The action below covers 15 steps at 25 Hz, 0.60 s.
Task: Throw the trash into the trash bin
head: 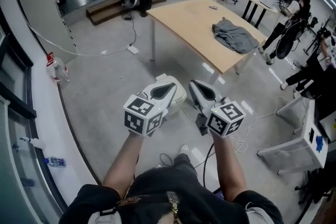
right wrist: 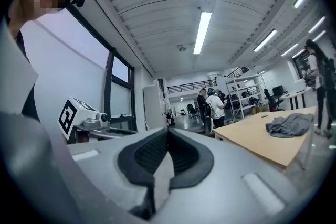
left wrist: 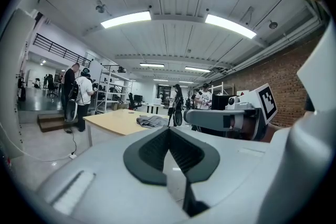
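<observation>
Both grippers are held out level in front of me, side by side above the grey floor. My left gripper (head: 169, 83) (left wrist: 169, 128) has its dark pads meeting at the tip, with nothing between them. My right gripper (head: 193, 83) (right wrist: 168, 131) looks the same, shut and empty. Each shows in the other's view: the right gripper's body (left wrist: 231, 118) and the left gripper's marker cube (right wrist: 73, 113). A pale rounded object (head: 181, 96) sits on the floor just beyond the left gripper, mostly hidden; I cannot tell whether it is the bin. A plastic bottle (head: 59, 71) lies by the window wall.
A wooden table (head: 194, 23) with a grey cloth (head: 234, 35) stands ahead. Cables (head: 239, 139) and a dark block (head: 202, 124) lie on the floor under the right gripper. Another bottle (head: 52, 161) lies on the sill at left. People stand at the back and right. A white cabinet (head: 299, 149) is at right.
</observation>
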Each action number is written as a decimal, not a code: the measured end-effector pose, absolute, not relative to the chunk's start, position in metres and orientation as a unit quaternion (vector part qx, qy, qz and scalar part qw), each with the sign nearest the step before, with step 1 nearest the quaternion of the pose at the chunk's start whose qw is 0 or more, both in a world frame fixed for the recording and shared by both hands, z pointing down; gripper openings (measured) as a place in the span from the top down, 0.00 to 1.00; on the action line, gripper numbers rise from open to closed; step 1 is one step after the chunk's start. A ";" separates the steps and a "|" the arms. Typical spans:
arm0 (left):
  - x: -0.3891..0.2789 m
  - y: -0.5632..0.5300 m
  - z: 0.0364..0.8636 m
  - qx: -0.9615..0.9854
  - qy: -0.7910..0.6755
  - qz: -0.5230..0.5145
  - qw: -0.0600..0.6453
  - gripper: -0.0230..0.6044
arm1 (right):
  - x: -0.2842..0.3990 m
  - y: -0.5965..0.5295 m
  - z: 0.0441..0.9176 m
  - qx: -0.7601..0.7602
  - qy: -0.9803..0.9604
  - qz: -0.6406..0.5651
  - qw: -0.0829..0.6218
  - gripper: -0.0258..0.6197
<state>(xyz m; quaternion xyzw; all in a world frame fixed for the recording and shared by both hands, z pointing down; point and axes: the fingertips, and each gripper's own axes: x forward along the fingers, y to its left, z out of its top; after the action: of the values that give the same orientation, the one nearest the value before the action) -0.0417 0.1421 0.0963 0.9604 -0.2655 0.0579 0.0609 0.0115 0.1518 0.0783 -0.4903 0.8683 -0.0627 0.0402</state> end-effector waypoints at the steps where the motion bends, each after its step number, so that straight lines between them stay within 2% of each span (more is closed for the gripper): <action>1: -0.042 0.143 0.096 0.961 -0.265 0.058 0.061 0.95 | 0.011 0.152 0.079 -0.492 0.867 -0.064 0.040 0.96; 15: -0.050 0.149 0.101 0.962 -0.261 0.056 0.066 0.95 | 0.001 0.159 0.083 -0.500 0.862 -0.070 0.042 0.96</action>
<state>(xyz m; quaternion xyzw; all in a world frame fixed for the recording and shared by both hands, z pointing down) -0.0505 0.1492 0.1010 0.9615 -0.2609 0.0557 0.0659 0.0006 0.1588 0.0831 -0.5000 0.8622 -0.0699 0.0418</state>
